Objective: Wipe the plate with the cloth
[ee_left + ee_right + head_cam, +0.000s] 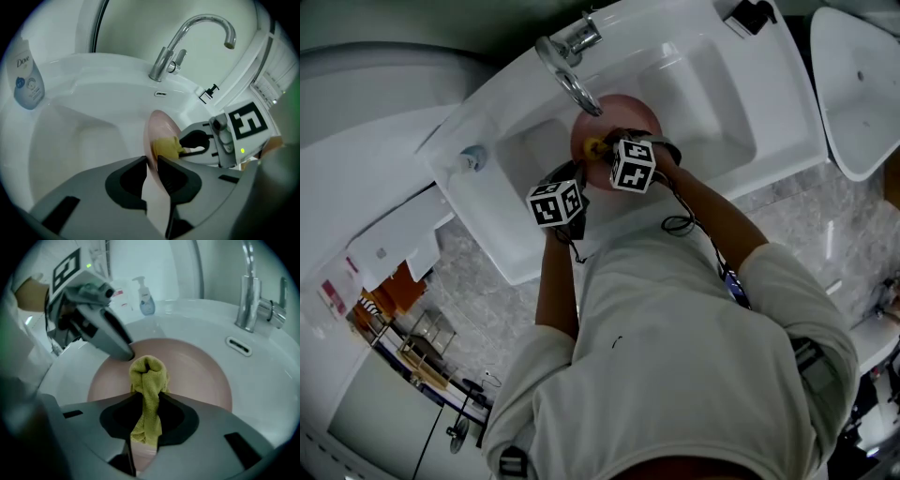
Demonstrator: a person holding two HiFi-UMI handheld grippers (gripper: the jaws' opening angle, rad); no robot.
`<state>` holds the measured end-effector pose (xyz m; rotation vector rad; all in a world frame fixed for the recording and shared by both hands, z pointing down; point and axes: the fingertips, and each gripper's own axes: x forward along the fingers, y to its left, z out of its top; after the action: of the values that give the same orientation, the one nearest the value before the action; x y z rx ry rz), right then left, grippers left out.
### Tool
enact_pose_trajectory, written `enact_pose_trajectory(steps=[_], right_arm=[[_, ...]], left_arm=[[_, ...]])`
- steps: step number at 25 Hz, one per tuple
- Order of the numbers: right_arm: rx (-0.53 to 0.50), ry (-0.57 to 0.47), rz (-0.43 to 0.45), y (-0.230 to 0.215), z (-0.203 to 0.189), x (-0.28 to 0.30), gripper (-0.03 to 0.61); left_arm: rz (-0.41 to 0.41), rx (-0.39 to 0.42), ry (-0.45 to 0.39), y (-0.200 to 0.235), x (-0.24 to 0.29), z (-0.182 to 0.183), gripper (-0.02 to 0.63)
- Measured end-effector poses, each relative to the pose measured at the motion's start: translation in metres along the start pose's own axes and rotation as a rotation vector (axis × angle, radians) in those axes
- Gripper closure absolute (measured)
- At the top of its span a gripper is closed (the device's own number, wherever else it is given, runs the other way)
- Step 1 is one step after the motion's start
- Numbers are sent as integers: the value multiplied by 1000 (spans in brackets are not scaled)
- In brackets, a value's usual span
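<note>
Pinching the plate [161, 127], left gripper [151, 161] faces Dove bottle [27, 77], perhaps soap.

Plate [197, 366]: pink, round, stood on edge inside sink [267, 380]; rim was pinched between left gripper [151, 164] jaws.
Cloth [147, 376]: yellow, bunched; clamped in right gripper [146, 401] jaws, wad against plate face.

In the head view, the plate [630, 114] is partly covered by the faucet [570, 77]; the cloth [593, 147] at centre is mostly hidden.
</note>
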<state>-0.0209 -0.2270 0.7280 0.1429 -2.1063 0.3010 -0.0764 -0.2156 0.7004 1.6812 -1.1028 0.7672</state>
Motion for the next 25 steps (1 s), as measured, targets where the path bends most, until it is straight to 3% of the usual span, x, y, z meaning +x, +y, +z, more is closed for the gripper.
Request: enact_pose_trajectory(steps=[2,4,11,13,21,25], right_arm=[[-74,49,12,12,-15,-2,489],[-75,60,-33,11,-31,-4,491],[302,-206,-154,-25,-24,-82,491],[358,-266,-186,-30,-21,-108,491],[398,-350,-356,-37,-23,-164,491],[396,-382,-389,-26,-17,-177,491]], left_arm=[[9,-20,7,7,7,-4,529],[33,-22,21,15,16,-10,532],[87,-8,75,27,45,-26,532],[91,-15,92,30,46,-32,532],[151,32,94,32,53,-32,518],[173,41,10,25,35,-26,486]])
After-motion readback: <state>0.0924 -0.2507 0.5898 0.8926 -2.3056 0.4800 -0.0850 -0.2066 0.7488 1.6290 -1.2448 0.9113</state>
